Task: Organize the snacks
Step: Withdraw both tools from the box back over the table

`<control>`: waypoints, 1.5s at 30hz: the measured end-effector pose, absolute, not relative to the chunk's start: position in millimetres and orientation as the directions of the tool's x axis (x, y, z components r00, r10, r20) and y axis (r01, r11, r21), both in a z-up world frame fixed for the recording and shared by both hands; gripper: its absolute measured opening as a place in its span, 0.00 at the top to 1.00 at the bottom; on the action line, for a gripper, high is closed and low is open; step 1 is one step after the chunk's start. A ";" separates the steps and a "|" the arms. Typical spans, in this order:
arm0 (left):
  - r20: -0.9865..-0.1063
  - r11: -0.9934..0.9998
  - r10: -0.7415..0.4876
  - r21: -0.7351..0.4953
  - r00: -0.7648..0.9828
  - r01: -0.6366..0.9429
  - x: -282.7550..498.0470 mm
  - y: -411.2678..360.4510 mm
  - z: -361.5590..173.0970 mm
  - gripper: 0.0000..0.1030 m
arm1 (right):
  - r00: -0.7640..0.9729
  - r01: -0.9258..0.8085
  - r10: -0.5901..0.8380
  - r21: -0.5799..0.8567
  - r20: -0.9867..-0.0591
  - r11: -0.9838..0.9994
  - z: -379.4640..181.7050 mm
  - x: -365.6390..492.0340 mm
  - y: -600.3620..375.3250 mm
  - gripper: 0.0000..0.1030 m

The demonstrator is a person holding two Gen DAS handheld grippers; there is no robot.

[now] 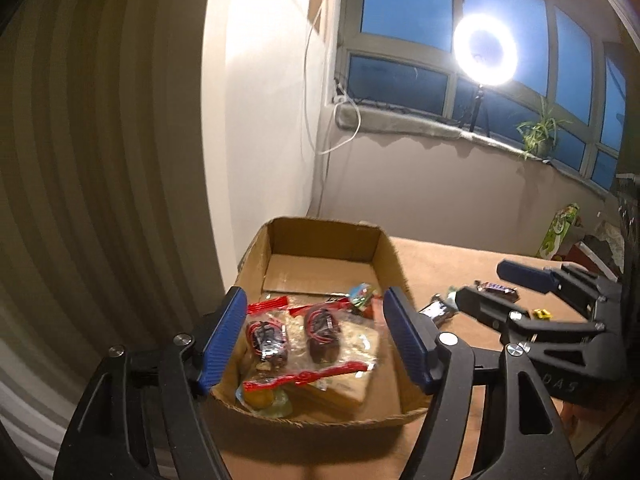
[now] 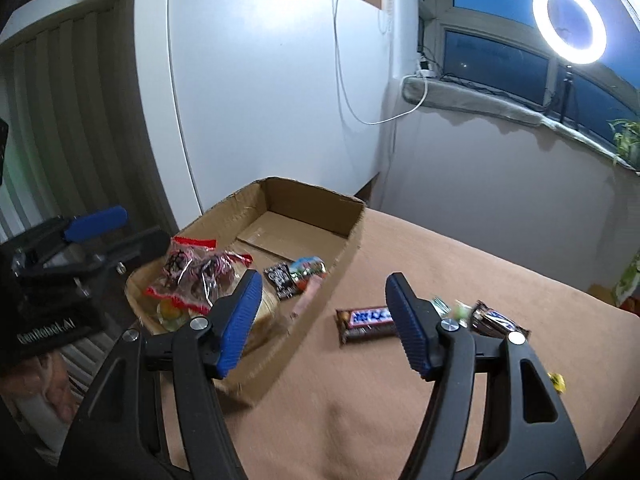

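An open cardboard box (image 1: 390, 256) (image 2: 344, 240) stands on the brown table. It holds a clear red-edged packet (image 1: 296, 332) (image 2: 192, 276), a flat beige pack (image 1: 356, 344) and small wrapped sweets (image 2: 296, 274). My left gripper (image 1: 316, 336) is open and empty, hovering over the box's near end. My right gripper (image 2: 324, 320) is open and empty above the table, right of the box; it also shows in the left wrist view (image 1: 486, 284). A chocolate bar (image 2: 366, 320) (image 1: 438, 310) lies between its fingers. A second bar (image 2: 496, 320) (image 1: 496, 289) lies further right.
A small yellow sweet (image 2: 558, 382) (image 1: 541, 313) lies near the table's right edge. A green carton (image 1: 560, 232) stands at the far right. A white wall and cupboard stand behind the box. A ring light (image 1: 486, 50) and plant (image 1: 538, 132) are at the window.
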State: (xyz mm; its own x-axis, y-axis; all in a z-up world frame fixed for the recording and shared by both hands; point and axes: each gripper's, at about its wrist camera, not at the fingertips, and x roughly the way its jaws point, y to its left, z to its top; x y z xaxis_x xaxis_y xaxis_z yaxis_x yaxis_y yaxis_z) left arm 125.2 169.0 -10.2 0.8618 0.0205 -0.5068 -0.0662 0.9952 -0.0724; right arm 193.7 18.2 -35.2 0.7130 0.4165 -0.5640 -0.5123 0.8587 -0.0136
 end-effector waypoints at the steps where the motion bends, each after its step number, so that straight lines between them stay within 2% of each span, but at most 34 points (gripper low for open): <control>1: -0.500 0.996 0.019 -0.070 0.866 -0.062 122.5 165.2 -6.9 0.31 | 0.716 -0.508 0.414 -0.013 -0.561 0.861 -33.7 189.7 14.0 0.35; 12: -0.456 1.000 -0.022 -0.022 0.890 0.013 98.2 112.5 19.5 0.31 | 0.761 -0.458 0.390 -0.004 -0.518 0.889 -17.7 145.7 -43.2 0.35; 18: -0.439 0.996 -0.060 0.029 0.897 0.081 91.9 63.5 26.9 0.27 | 0.809 -0.377 0.333 0.009 -0.485 0.926 -14.2 126.6 -94.7 0.35; 25: -0.443 0.982 -0.128 0.066 0.887 0.174 92.1 2.2 25.9 0.26 | 0.847 -0.242 0.242 0.062 -0.473 0.968 -16.3 108.5 -179.0 0.35; 33: -0.463 0.968 -0.168 0.088 0.871 0.234 87.6 -37.4 22.1 0.26 | 0.849 -0.181 0.209 0.104 -0.486 0.978 -24.0 99.1 -226.4 0.34; 37: -0.470 0.965 -0.212 0.040 0.857 0.260 87.1 -41.9 17.0 0.26 | 0.851 -0.157 0.186 0.100 -0.490 0.982 -26.8 89.4 -233.6 0.34; 41: -0.512 0.955 -0.265 -0.025 0.817 0.295 91.6 -53.7 14.7 0.26 | 0.877 -0.106 0.152 0.125 -0.456 0.986 -24.6 55.9 -247.1 0.34; 45: -0.480 0.942 -0.317 -0.057 0.818 0.331 76.0 -72.2 30.1 0.26 | 0.889 -0.072 0.108 0.097 -0.445 0.993 -19.7 18.9 -256.0 0.29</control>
State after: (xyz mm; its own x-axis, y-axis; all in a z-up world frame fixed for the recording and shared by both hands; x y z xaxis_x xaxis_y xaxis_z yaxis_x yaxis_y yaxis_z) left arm 76.0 -72.2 30.1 0.8183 -0.3168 -0.4796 0.3313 0.9418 -0.0569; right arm 18.9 -256.0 -19.7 0.8889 0.1084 -0.4450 -0.0724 0.9926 0.0972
